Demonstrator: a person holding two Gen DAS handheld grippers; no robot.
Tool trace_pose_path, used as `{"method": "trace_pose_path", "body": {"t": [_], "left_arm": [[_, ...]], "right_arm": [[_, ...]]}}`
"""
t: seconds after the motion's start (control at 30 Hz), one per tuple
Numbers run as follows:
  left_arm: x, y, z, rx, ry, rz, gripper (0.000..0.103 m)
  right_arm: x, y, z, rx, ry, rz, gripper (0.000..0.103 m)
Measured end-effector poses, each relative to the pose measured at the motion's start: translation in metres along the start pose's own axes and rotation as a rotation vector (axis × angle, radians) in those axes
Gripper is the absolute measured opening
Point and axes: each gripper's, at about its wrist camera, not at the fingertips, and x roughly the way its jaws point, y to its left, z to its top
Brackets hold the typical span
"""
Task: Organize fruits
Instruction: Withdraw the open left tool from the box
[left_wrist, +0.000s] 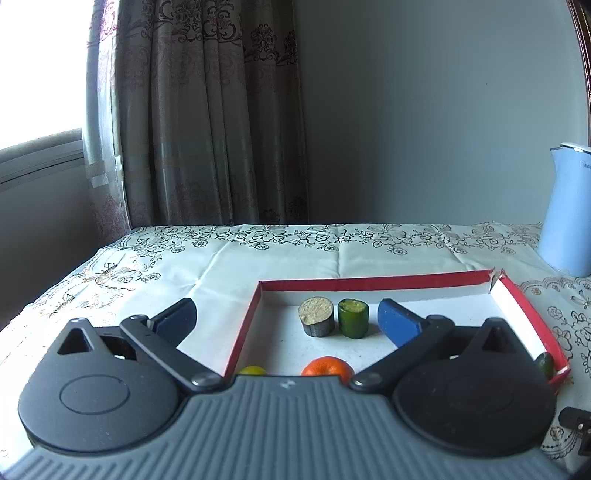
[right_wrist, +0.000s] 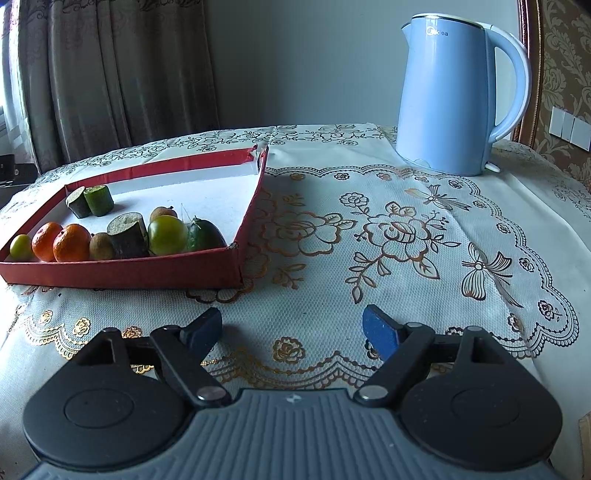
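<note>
left gripper (left_wrist: 286, 319) jaws spread wide, nothing held, hanging over the near left corner of the red tray (left_wrist: 373, 283); left jaw is outside the tray wall over the cloth, right jaw inside over the white floor. just below the jaws, part hidden by the gripper body, an orange (left_wrist: 327, 367) and a yellow-green fruit (left_wrist: 252, 370). between the jaws and a bit farther, a dark cut chunk (left_wrist: 317, 317) touching a green cut chunk (left_wrist: 353, 317), both standing on end. far right past the right jaw, blue kettle (left_wrist: 567, 210).

right gripper (right_wrist: 293, 328) jaws also wide apart and empty, over bare lace cloth on the counter (right_wrist: 369, 236), well apart from the tray (right_wrist: 122, 271), which sits ahead to the left of the left jaw. along the tray's near wall a row: small yellow-green fruit (right_wrist: 21, 246), two oranges (right_wrist: 71, 242), a brown kiwi-like fruit (right_wrist: 101, 245), dark cut chunk (right_wrist: 127, 236), green-yellow round fruit (right_wrist: 167, 234), dark green fruit (right_wrist: 205, 236); a small tan fruit (right_wrist: 162, 213) just behind. farther back left in the tray, the dark and green chunks (right_wrist: 99, 199) side by side. kettle (right_wrist: 448, 96) far ahead right of the right jaw, curtain (right_wrist: 110, 74) behind.
</note>
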Motion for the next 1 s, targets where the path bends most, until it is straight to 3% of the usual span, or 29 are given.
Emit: {"method": "trace_pose_path", "body": {"t": [0.1,0.23,0.33,0.43,0.53,0.6,1.0], "left_arm": [[-0.029,0.006,-0.006,0.002,-0.027,-0.016,0.103],[-0.065,0.011,-0.018,0.013,-0.048,-0.035,0.103],[-0.082,0.017,-0.025,-0.012,-0.036,-0.03,0.103],[-0.093,0.024,-0.031,-0.047,-0.018,-0.029,0.103],[-0.099,0.031,-0.036,-0.06,-0.005,-0.017,0.103],[-0.1,0.034,-0.038,-0.066,0.006,-0.009,0.103],[-0.092,0.037,-0.044,-0.057,-0.003,-0.016,0.103]], "right_arm": [[-0.003,-0.002,-0.001,0.01,-0.017,-0.004,0.084],[-0.021,0.016,-0.003,-0.069,-0.116,-0.062,0.084],[-0.035,0.036,-0.004,-0.107,-0.164,-0.078,0.089],[-0.05,0.06,-0.006,-0.132,-0.228,-0.098,0.101],[-0.064,0.088,-0.011,-0.184,-0.296,-0.179,0.103],[-0.068,0.099,-0.012,-0.205,-0.309,-0.212,0.103],[-0.072,0.114,-0.016,-0.158,-0.297,-0.163,0.103]]}}
